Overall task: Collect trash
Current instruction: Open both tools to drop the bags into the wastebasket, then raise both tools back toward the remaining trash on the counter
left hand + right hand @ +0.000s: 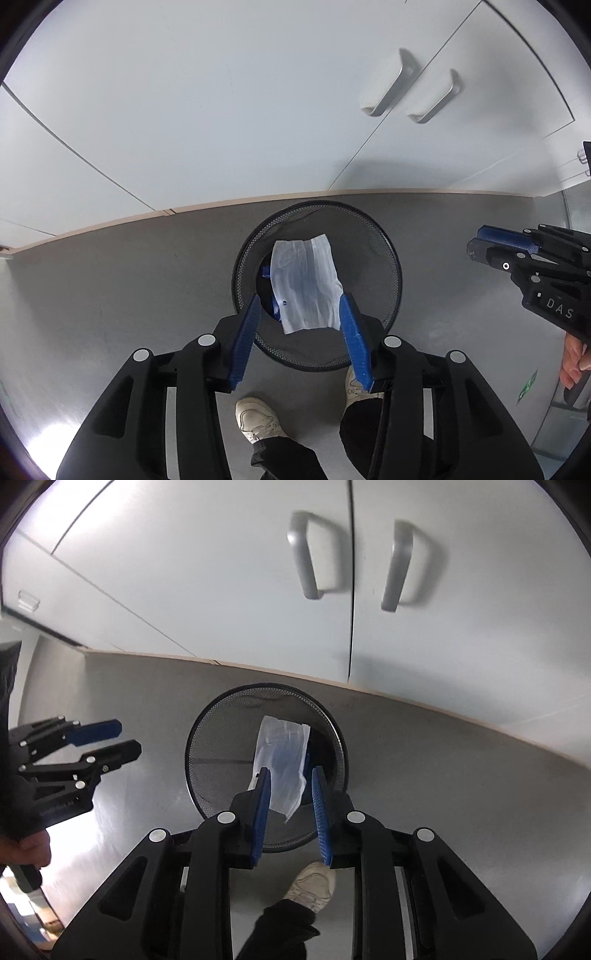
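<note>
From your left wrist camera, your left gripper (301, 317), black with blue ribbed pads, points almost straight down with its jaws spread wide and nothing between the pads. Below them a round black wire-mesh wastebasket (384, 254) stands on the grey floor (122, 280), close to the base of a run of white cabinet doors (221, 110) that carry two grey metal bar handles (393, 83). The task's thing, a crumpled translucent white plastic bag (304, 284) with something blue showing through it, lies inside the wastebasket, leaning against the nearer, left part of the mesh wall. It is well clear of the pads. Your two pale sneakers (256, 419) and dark trouser legs stand just beside the basket. At the right edge your right gripper (474, 245) hangs in the air with fingers (572, 360) of your hand on its grip.

From your right wrist camera, your right gripper (290, 784) also points down over the wastebasket (207, 753), its blue pads parted by a narrower gap and pinching nothing. The plastic bag (282, 760) shows through that gap, down inside the basket toward its right side. One sneaker (314, 884) stands at the basket's near rim. At the left your left gripper (127, 738) hangs above the floor (443, 775), jaws apart and empty, with your hand (35, 849) on its handle. The cabinet doors (221, 572) and their handles (304, 557) fill the upper part.
</note>
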### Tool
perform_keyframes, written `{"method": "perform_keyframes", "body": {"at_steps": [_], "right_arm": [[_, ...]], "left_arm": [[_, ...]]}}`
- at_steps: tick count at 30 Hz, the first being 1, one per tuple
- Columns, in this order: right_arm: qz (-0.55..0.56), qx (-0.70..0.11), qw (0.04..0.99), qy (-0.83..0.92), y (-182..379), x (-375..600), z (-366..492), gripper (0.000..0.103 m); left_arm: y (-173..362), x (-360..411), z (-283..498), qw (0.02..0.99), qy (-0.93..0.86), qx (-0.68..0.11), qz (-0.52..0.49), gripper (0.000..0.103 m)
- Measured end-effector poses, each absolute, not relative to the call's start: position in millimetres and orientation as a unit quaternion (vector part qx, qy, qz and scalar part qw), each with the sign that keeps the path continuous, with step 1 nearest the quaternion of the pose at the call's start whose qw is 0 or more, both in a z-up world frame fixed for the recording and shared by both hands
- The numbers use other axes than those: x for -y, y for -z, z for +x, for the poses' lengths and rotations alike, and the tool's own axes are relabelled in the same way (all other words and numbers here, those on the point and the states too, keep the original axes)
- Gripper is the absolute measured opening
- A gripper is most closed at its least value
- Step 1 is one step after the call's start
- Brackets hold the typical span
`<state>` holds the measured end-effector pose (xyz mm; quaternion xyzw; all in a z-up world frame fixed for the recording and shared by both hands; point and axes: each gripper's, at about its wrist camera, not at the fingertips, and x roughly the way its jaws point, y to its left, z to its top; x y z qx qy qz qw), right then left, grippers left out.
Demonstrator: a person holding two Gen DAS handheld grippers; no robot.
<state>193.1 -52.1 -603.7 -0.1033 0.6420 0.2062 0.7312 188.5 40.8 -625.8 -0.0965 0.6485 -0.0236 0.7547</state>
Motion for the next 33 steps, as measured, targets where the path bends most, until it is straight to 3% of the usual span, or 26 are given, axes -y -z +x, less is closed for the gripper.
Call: {"method": "perform_keyframes", "body": {"at_steps": [16,33], "right_arm": [[-0.126,-0.563,0.781,-0.24,345.6,50.6,151.0,0.051],[-0.108,-0.427,0.869,-0.223,148.3,55.0,153.0,0.072]], "left_arm": [[385.0,-65.5,147.3,0.801,0.017,-0.593,-0.075,0.058],[136.5,-80.3,146.5,0.873,-0.018,-0.483,-0.071,0.071]]}}
